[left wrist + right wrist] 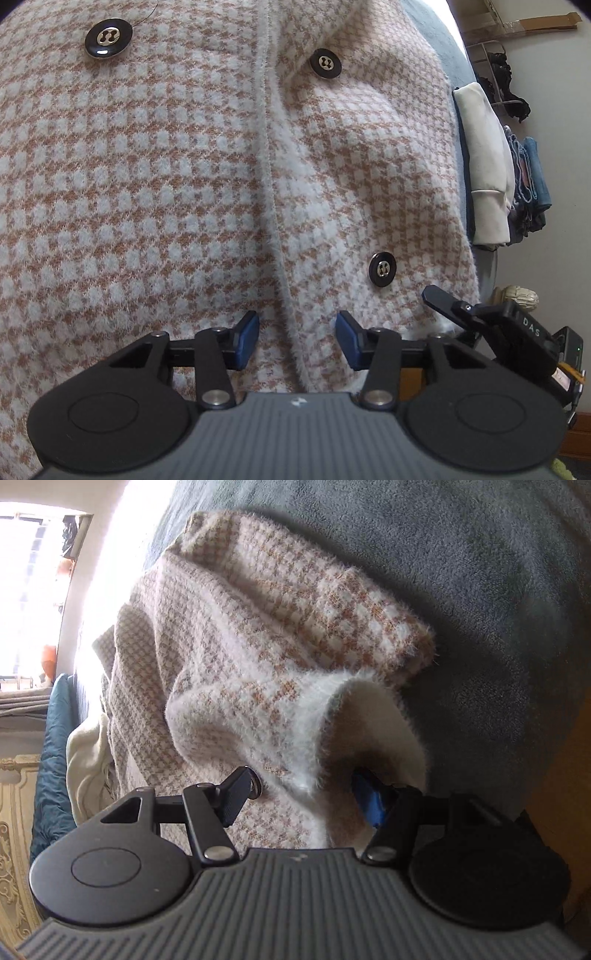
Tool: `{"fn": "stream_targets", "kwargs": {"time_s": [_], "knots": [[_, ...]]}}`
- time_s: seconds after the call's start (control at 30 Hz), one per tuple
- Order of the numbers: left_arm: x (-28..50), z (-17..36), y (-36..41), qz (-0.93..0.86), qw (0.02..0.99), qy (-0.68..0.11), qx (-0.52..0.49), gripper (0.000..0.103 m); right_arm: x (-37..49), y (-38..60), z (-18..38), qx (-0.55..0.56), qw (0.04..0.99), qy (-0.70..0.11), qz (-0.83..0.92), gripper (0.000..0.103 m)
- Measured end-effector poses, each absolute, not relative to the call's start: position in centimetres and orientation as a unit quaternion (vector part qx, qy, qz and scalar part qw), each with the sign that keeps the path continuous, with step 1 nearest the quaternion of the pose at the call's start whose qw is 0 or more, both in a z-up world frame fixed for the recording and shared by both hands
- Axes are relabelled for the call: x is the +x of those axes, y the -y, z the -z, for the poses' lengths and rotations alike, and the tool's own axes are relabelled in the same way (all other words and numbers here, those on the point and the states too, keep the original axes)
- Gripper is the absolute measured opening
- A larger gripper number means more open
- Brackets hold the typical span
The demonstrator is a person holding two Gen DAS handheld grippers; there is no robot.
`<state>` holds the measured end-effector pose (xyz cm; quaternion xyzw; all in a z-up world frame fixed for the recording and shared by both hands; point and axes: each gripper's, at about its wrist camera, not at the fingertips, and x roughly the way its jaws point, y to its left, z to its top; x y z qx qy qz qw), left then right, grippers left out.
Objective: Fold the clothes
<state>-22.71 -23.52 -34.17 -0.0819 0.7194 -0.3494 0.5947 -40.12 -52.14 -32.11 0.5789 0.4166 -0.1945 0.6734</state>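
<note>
here, one checked cardigan, three black buttons, both jaws apart, neither gripping.

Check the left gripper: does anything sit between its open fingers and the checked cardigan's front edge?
Nothing visible does. The left gripper hangs open right over the checked cardigan, its fuzzy front edge running down between the fingers. The nearest button sits off to the side.

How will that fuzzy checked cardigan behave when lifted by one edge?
The checked cardigan is probably floppy: its hem already curls and bunches. The fuzzy nap likely grips the pads. The thick knit and black buttons suggest some weight, so it should sag.
</note>
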Motion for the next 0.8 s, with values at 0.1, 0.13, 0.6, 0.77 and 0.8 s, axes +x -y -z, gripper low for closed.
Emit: {"fn": "stream_targets", "kwargs": {"time_s": [0.1, 0.13, 0.6, 0.77, 0.8], "knots": [[-22.3, 34.3, 23.6, 0.343, 0.603, -0.715, -0.084, 0.023, -39.5, 51.8, 32.7, 0.571, 0.669, -0.438, 0.187, 0.042], [-22.3, 34.3, 23.9, 0.344, 0.605, -0.713, -0.086, 0.021, -39.4, 51.8, 32.9, 0.569, 0.667, -0.443, 0.188, 0.032], [-21.8, 35.1, 25.2, 0.344, 0.558, -0.733, -0.182, 0.032, -42.0, 53.4, 31.6, 0.727, 0.576, -0.351, 0.128, 0.007], [-21.4, 32.9, 25.0, 0.344, 0.576, -0.718, -0.186, 0.006, -42.5, 53.6, 31.4, 0.722, 0.584, -0.350, 0.125, 0.007], [-21.2, 32.1, 24.9, 0.348, 0.582, -0.711, -0.188, 0.006, -42.6, 53.7, 31.1, 0.716, 0.589, -0.352, 0.125, 0.007]]}}
